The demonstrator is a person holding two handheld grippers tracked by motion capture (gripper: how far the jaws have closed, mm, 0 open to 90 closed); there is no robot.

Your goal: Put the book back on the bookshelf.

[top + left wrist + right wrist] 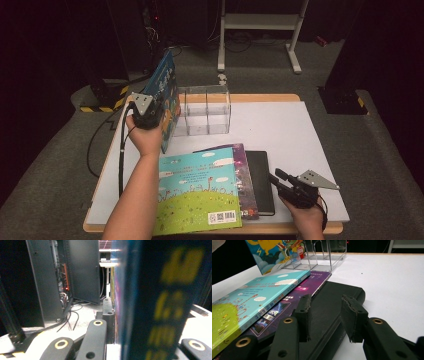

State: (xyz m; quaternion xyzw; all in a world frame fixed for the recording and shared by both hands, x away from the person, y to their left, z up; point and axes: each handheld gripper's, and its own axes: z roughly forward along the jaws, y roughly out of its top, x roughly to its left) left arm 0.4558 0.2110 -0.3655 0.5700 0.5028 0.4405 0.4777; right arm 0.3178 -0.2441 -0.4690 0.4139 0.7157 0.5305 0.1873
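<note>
Up at the table's back left edge, the left gripper squeezes a blue book standing upright, just beside the clear rack. The right gripper hangs near the front edge with jaws open over a black book, the bottom of a three-book stack. Bare table lies to the right.

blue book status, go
Left gripper shut on upright blue book beside clear rack. Right gripper open over black notebook. Nothing blocking.
</note>
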